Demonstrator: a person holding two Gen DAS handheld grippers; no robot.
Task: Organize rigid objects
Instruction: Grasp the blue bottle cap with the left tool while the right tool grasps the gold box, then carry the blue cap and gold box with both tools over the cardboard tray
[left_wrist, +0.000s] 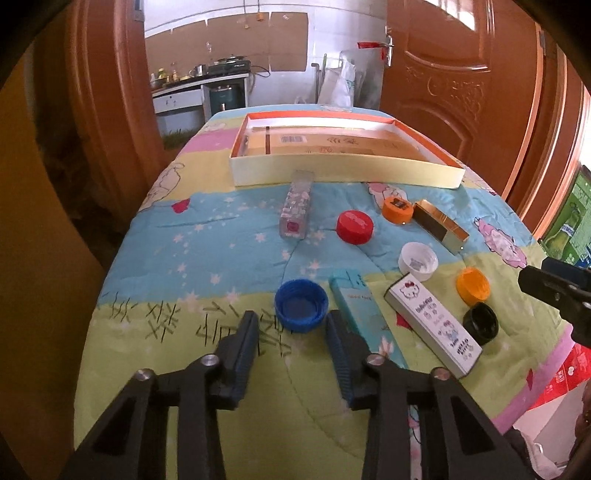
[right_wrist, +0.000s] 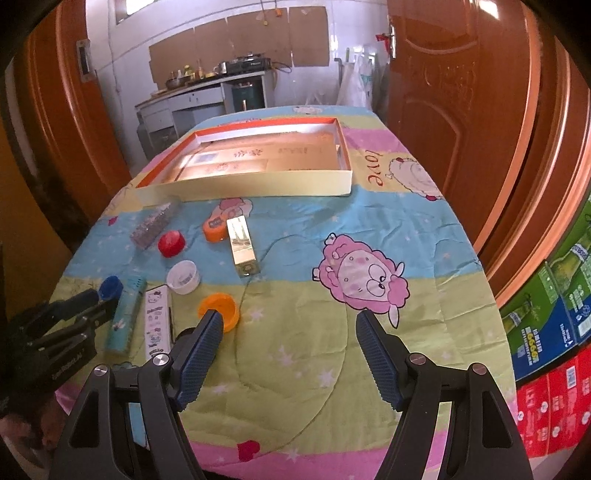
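Small rigid objects lie on a cartoon-print quilt. A shallow cream box (left_wrist: 343, 171) with an orange rim stands at the far end, also in the right wrist view (right_wrist: 258, 184). My left gripper (left_wrist: 291, 321) is open and empty, its fingertips just short of a blue cap (left_wrist: 301, 304). A teal box (left_wrist: 364, 317) lies by its right finger. My right gripper (right_wrist: 290, 321) is open and empty, its left finger beside an orange cap (right_wrist: 221, 304). A Hello Kitty box (left_wrist: 432, 325), black cap (left_wrist: 480, 321), white cap (left_wrist: 417, 260), red cap (left_wrist: 354, 226), gold box (left_wrist: 439, 225) and clear box (left_wrist: 297, 206) lie between.
An orange sharpener-like piece (left_wrist: 397, 209) lies near the cream box. Brown doors (left_wrist: 461, 74) flank the table's far end. Stacked green and red cartons (right_wrist: 554, 332) stand to the right of the table. A kitchen counter (left_wrist: 199, 81) shows behind.
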